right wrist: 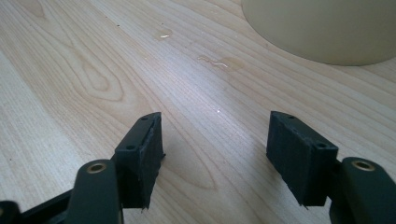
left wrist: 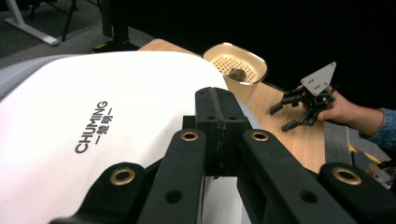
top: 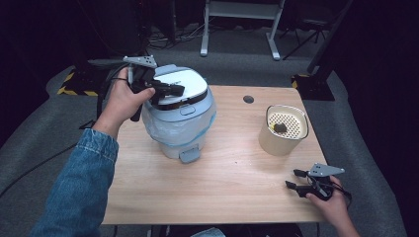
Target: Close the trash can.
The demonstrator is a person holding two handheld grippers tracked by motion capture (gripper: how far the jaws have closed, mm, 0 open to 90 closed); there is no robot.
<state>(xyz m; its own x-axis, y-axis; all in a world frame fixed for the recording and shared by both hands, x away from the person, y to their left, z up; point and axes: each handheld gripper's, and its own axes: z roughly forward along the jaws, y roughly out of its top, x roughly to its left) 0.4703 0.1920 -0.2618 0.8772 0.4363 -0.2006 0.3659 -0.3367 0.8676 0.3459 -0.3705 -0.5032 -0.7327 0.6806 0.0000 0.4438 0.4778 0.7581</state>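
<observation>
- Pressing on the pedal bin's white lid [top: 180, 81], left gripper [top: 179, 90] has its jaws together, empty
- Lid down; cream perforated container [top: 284, 129] untouched
- Right gripper [top: 293, 179] rests agape, empty

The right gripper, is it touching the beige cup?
Apart. In the high view the right gripper sits near the table edge, with bare wood between it and the beige cup. Its jaws stand open.

Bare table [top: 227, 173] between bin [top: 178, 116] and cream container [top: 284, 131]; both block sides.
</observation>
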